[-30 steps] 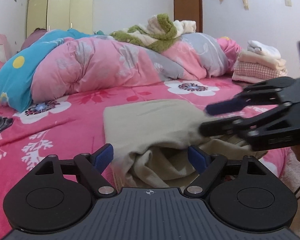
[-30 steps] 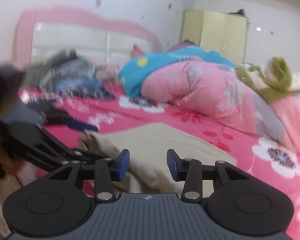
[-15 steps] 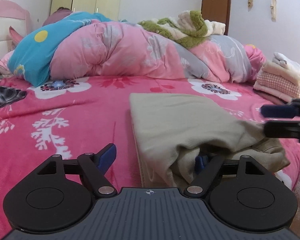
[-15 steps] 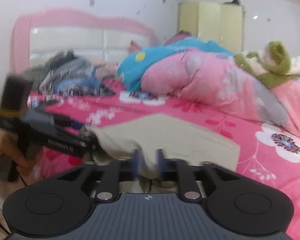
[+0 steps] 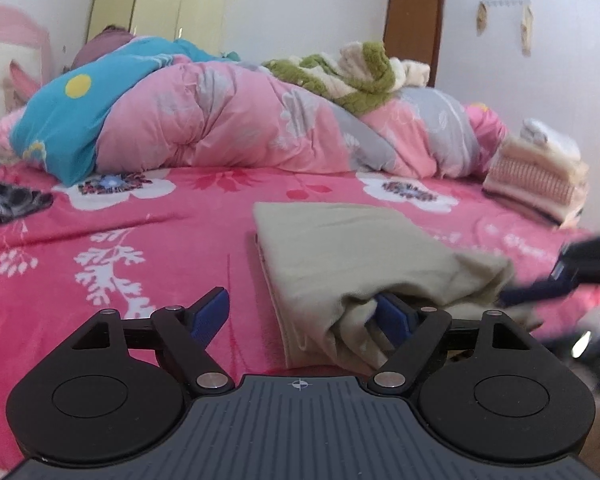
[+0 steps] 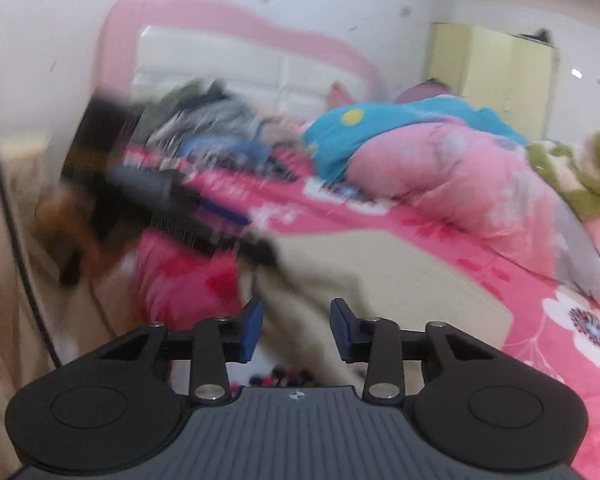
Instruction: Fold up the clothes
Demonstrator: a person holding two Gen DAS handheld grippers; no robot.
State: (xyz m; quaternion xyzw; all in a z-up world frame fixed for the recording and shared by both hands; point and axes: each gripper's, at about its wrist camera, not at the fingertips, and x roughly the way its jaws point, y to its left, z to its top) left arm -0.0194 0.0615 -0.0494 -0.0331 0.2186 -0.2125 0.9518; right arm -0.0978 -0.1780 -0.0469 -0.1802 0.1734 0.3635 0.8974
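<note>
Beige garment [image 5: 352, 256] hides left fingers' [image 5: 396, 316] right pad, spread wide; right fingers [image 6: 342, 326] closing, blurred, empty.

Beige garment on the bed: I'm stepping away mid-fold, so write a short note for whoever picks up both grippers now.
Left gripper: jaws wide, one finger tucked into the near folds of the beige garment, the other over the pink sheet; nothing pinched.
Right gripper: jaws closing at the garment's near edge, the pads not yet pressing cloth.
Garment: lying partly folded on the sheet, far part flat, near end bunched and loose.
Folded stack: at the bed's far right.
Unsorted clothes: by the headboard, blurred.
Left: grip the near end, finish the fold, probably add it to the stack.
</note>
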